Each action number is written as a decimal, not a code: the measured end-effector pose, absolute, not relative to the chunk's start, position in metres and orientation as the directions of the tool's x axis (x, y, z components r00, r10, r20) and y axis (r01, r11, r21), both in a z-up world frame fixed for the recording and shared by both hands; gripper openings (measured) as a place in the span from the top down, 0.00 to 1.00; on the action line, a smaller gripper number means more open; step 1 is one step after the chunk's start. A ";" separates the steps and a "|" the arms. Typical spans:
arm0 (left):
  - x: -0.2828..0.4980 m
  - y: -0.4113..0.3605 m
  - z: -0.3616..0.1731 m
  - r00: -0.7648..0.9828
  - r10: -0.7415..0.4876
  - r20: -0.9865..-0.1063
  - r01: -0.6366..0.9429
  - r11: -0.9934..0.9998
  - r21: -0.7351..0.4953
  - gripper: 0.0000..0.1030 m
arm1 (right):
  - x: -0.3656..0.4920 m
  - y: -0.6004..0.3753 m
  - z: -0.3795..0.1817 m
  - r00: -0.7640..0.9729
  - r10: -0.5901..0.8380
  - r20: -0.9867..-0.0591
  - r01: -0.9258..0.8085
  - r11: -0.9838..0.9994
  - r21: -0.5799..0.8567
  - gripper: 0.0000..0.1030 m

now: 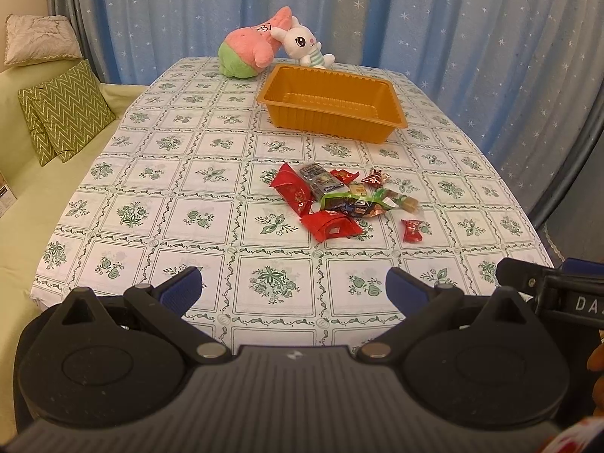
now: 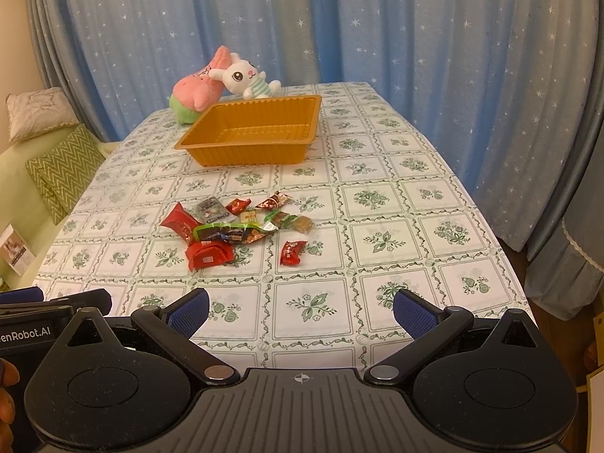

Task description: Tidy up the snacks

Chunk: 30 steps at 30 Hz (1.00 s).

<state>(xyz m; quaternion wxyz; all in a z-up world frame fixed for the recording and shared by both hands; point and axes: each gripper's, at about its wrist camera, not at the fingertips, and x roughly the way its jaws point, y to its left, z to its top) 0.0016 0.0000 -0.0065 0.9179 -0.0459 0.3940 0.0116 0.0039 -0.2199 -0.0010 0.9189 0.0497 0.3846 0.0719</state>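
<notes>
Both grippers hang over the near edge of the table [image 1: 124,173], side by side and well short of the snacks. The left gripper [image 1: 293,287] has its blue-padded fingers spread wide with nothing between them, and the right gripper [image 2: 301,308] stands equally released and bare. The snack pile [image 1: 339,198] lies mid-table on the green floral tablecloth [image 2: 377,196]: red foil packets, a grey wrapped bar, a green-edged clear pouch and what look like a few small caramel-coloured sweets, though the wrappers are too small to read. One small red candy [image 1: 412,230] sits apart, just to the right of the heap. Beyond the pile, toward the far end, rests the orange plastic tray [image 1: 401,113], holding nothing. Behind it a pink starfish plush [image 1: 249,47] and a white bunny plush [image 1: 304,45] lean together before the blue starred curtain [image 1: 453,19].
</notes>
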 end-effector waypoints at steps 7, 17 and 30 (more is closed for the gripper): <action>0.001 0.000 -0.007 0.689 -0.016 -0.725 -0.056 0.996 -0.076 0.00 | 0.005 -0.225 -0.002 0.693 0.169 -0.701 -0.086 0.985 0.152 0.00; 0.002 -0.001 -0.007 0.689 -0.016 -0.725 -0.055 0.996 -0.074 0.00 | 0.005 -0.224 -0.002 0.693 0.169 -0.701 -0.086 0.985 0.152 0.00; 0.001 -0.003 -0.007 0.687 -0.022 -0.726 -0.053 0.995 -0.080 0.00 | 0.005 -0.225 -0.002 0.693 0.167 -0.701 -0.083 0.985 0.153 0.00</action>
